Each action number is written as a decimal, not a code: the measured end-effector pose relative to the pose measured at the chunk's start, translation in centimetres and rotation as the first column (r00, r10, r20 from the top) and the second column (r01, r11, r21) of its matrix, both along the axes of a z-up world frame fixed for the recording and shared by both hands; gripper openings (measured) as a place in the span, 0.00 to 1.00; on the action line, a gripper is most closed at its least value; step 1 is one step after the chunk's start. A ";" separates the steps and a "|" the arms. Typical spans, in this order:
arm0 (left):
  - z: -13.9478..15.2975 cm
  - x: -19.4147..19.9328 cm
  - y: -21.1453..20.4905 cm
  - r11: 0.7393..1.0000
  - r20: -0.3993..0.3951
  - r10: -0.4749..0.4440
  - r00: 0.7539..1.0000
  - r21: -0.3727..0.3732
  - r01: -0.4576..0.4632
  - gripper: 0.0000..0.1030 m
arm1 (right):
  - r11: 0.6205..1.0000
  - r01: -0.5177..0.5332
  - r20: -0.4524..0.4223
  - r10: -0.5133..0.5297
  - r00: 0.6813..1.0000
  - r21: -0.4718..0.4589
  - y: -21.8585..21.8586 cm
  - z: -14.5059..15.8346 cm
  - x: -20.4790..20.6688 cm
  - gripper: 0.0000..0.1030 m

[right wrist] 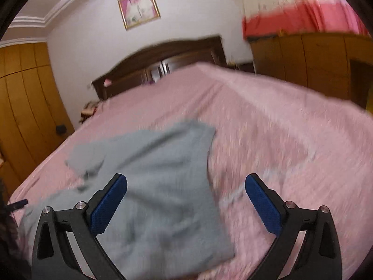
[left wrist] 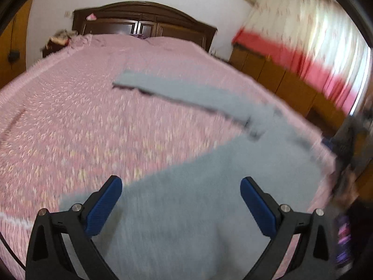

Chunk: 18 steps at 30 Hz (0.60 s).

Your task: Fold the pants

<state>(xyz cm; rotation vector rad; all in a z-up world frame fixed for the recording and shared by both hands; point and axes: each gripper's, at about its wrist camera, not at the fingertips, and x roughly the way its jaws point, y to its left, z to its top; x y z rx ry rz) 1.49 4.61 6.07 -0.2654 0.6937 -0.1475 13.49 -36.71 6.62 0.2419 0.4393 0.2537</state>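
Observation:
Grey pants (left wrist: 186, 198) lie spread on a pink bedspread (left wrist: 70, 128). In the left wrist view one leg reaches toward the headboard and the wide part lies under my left gripper (left wrist: 181, 182), which is open and empty above the cloth. In the right wrist view the pants (right wrist: 158, 182) lie at the lower left. My right gripper (right wrist: 186, 179) is open and empty above their right edge. Both views are blurred by motion.
A dark wooden headboard (left wrist: 144, 21) stands at the far end of the bed. Wooden cabinets (left wrist: 279, 79) and a red and white curtain (left wrist: 314, 46) run along the right side. A wooden wardrobe (right wrist: 21, 107) stands at the left.

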 end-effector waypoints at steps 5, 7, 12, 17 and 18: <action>2.8 7.1 5.7 0.997 0.009 0.013 1.000 -0.079 -0.012 1.00 | 0.960 -0.267 0.096 0.259 0.961 0.088 1.1 4.6 4.4 1.00; 3.8 12.0 7.8 0.992 0.011 -0.043 0.999 -0.119 0.044 0.99 | 0.906 -0.372 0.097 0.359 0.928 0.203 1.2 5.3 7.6 1.00; 5.2 25.0 10.6 0.987 -0.002 -0.118 0.993 -0.113 0.117 0.98 | 0.862 -0.321 0.066 0.321 0.945 0.392 -0.7 7.1 15.7 0.96; 2.0 34.5 13.3 0.997 -0.134 -0.066 0.989 -0.057 0.059 0.88 | 0.963 -0.103 -0.135 0.140 0.981 0.248 -1.3 4.7 22.2 0.70; 1.4 35.3 13.7 0.998 -0.143 -0.051 0.988 -0.042 0.045 0.88 | 0.962 -0.097 -0.150 0.139 0.979 0.255 -1.4 4.0 22.7 0.70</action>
